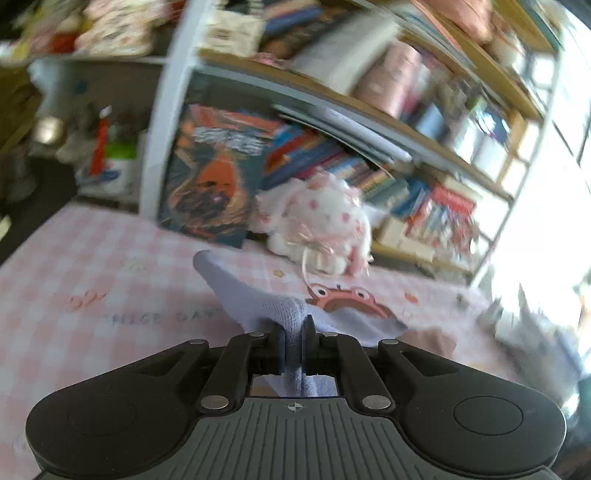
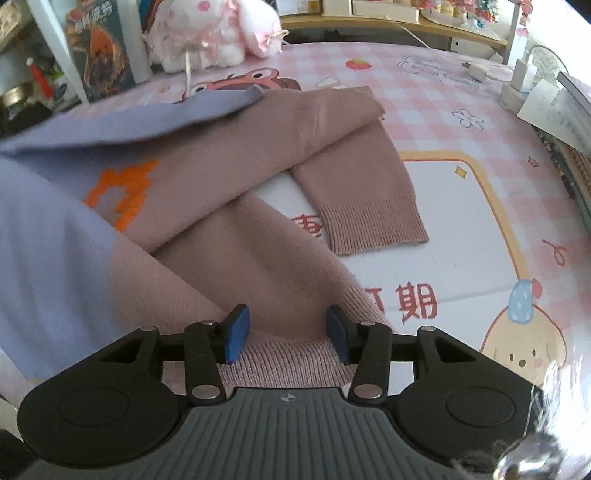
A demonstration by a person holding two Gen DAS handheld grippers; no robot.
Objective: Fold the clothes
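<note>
A pink and lilac sweater (image 2: 229, 155) lies across a pink checked mat (image 2: 424, 110), one sleeve (image 2: 362, 192) folded over its body. The left gripper (image 1: 293, 332) has its jaws clamped on a lifted fold of the lilac part. The right gripper (image 2: 288, 332) hangs over the ribbed hem (image 2: 288, 362), jaws spread apart. A plush toy (image 2: 207, 33) sits behind.

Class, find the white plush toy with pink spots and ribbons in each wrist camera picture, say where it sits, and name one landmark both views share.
Left wrist view: the white plush toy with pink spots and ribbons sits right of centre, at the bookshelf's foot on the far edge of the pink checked mat.
Right wrist view: the toy sits at the top edge, left of centre.
Shared landmark: the dark poster with an orange figure, just left of the toy in both.
</note>
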